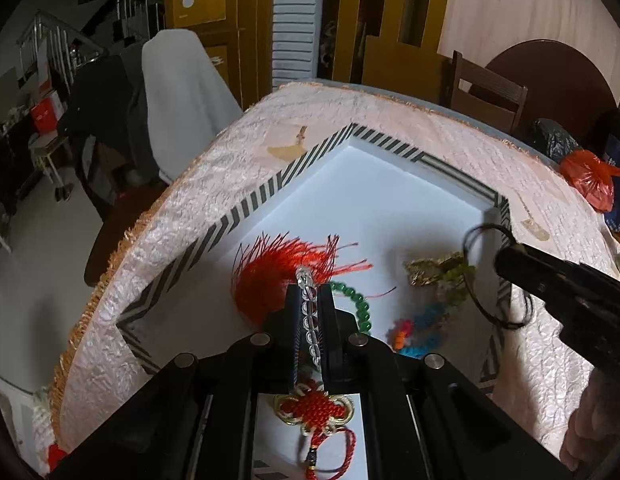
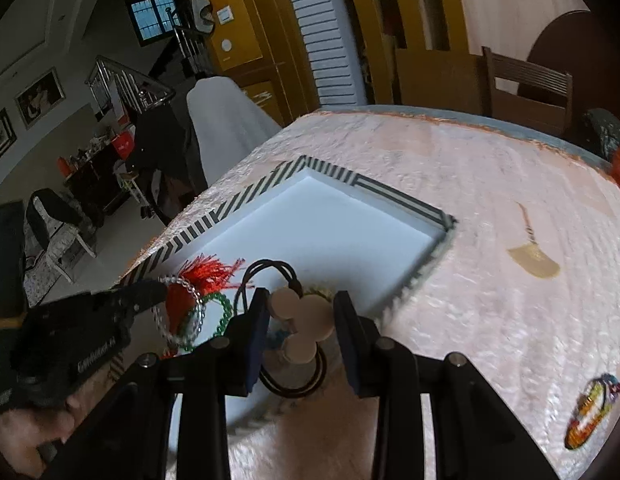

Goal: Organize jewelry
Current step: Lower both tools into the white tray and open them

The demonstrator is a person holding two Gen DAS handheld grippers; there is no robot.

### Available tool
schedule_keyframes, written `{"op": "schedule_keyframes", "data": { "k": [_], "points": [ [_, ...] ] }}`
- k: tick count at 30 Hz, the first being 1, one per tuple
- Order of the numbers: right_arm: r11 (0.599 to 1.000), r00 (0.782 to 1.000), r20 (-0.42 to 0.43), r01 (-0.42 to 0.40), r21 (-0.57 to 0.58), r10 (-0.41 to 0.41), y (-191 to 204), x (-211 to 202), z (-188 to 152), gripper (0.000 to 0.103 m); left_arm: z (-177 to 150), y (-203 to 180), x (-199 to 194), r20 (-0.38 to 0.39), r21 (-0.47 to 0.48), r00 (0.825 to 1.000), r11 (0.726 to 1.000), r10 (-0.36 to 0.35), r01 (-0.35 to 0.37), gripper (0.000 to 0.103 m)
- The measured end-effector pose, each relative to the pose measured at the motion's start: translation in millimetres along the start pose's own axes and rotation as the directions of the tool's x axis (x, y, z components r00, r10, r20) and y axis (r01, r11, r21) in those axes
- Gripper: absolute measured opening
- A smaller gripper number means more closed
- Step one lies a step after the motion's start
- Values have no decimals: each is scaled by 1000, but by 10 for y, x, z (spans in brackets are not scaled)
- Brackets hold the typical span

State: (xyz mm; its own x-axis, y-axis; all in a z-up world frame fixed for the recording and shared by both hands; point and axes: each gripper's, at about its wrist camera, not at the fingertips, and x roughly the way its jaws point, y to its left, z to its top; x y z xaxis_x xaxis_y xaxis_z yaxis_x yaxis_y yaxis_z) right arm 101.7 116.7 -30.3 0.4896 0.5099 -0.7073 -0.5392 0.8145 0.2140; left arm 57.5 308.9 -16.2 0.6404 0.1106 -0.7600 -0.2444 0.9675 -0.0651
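Over the white tray (image 1: pixel 389 196) with its black-and-white striped rim, set on the pink textured tablecloth (image 1: pixel 214 184), I hold both grippers tilted downward. My left gripper (image 1: pixel 310 304) has its jaws drawn almost together, pinching a bracelet of clear beads (image 1: pixel 310 320) that runs between the pads and loops out past the tips. Beneath it in the tray lie a red tassel (image 1: pixel 270 276), a green bead bracelet (image 1: pixel 359 308), a red knot ornament (image 1: pixel 313 406), a gold-coloured piece (image 1: pixel 429 270) and something of blue and orange yarn (image 1: pixel 417 326). My right gripper (image 2: pixel 302 320) has its jaws partly apart, clamped on a hair tie with pale round discs (image 2: pixel 306 320); its black elastic loops stick out above and below the pads, over the tray's near edge. Off to the right on the cloth, well apart from the tray, lies a multicoloured bracelet (image 2: pixel 593 416).
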Motion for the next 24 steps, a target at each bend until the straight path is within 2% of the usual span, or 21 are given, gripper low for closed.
{"op": "schedule_keyframes", "data": {
  "k": [9,12,17,24],
  "points": [
    [1000,996,-84,16,-26,-18,85,434,-60,34,-129,74,93,-33,-23,999,1000,6,-7,20],
    [999,996,-89,22,-28,-24,92,484,-76,34,-154,82,113,-42,-21,999,1000,18,-19,27],
    [1000,995,-94,11,-15,-13,39,492,-104,35,-141,109,122,-45,-29,998,999,37,-39,46],
    [1000,998,-68,-8,-7,7,20,371,-167,35,-156,106,136,-50,-15,997,998,61,-62,49]
  ]
}}
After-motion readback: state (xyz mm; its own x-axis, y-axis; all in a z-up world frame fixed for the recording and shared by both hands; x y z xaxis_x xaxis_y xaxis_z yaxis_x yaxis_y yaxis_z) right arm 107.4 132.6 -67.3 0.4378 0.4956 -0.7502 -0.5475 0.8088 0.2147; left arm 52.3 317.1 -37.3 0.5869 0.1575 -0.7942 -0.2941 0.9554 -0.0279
